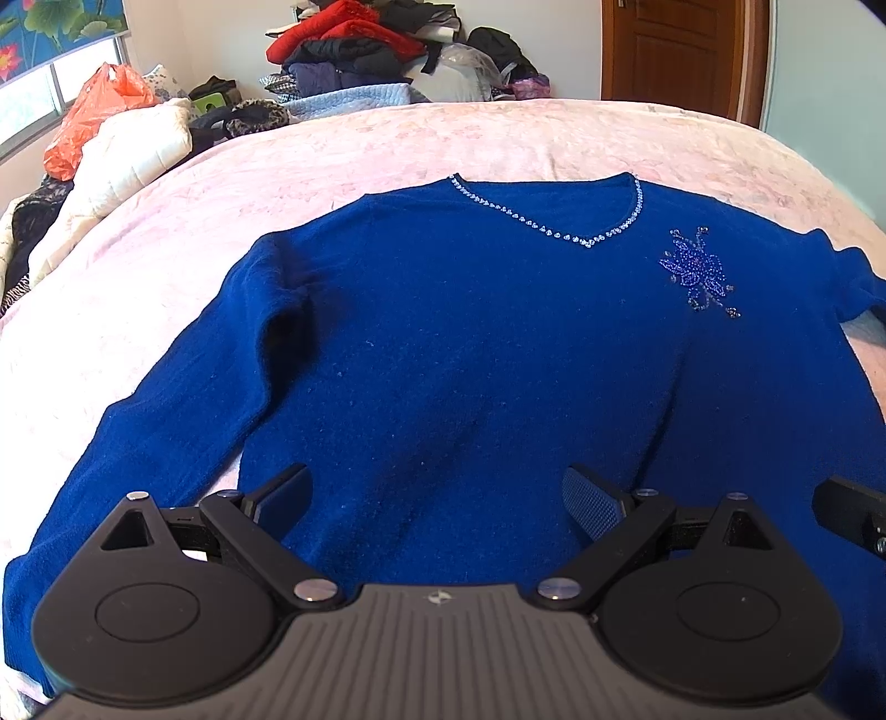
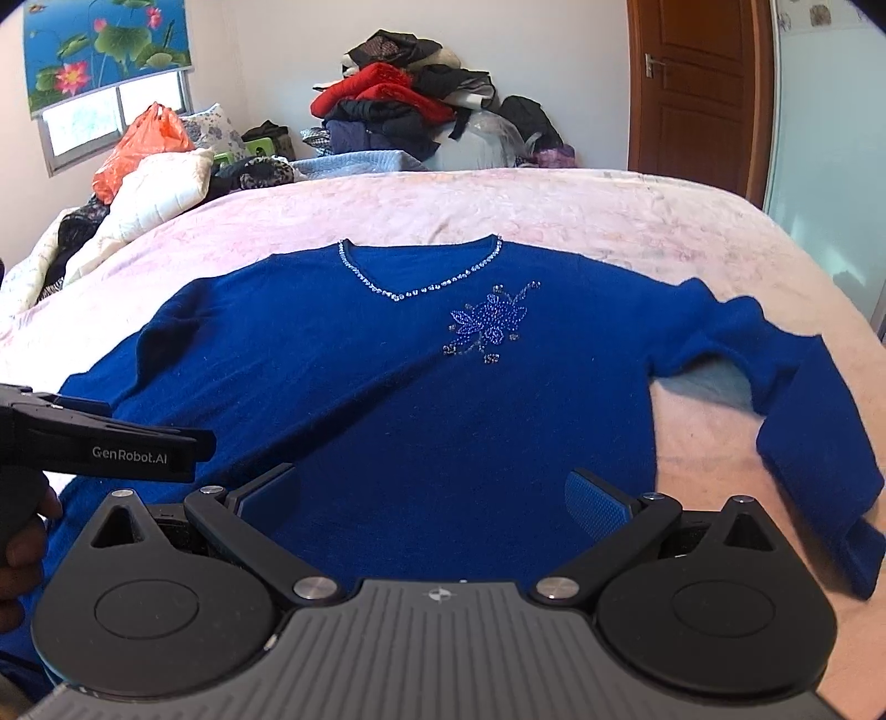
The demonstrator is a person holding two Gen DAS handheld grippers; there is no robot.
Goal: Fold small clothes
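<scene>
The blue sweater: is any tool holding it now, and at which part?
Nothing is held. The left tool and the right tool are both open above the blue sweater, which lies flat on the bed.

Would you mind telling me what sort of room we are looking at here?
Most likely a bedroom: the blue sweater lies flat on a bed with a pink cover, clothes are heaped against the far wall, and there is a wooden door.

I'm working in a lived-in bedroom at home. Ahead of my fingers point(image 2: 595, 507) stretches a bed point(image 2: 554, 210) under a pale pink blanket. Beyond it, clothes are heaped against the wall point(image 2: 398, 111). Far left there's a window with a lotus-print blind point(image 2: 105, 44); far right, a wooden door point(image 2: 692, 88).
</scene>
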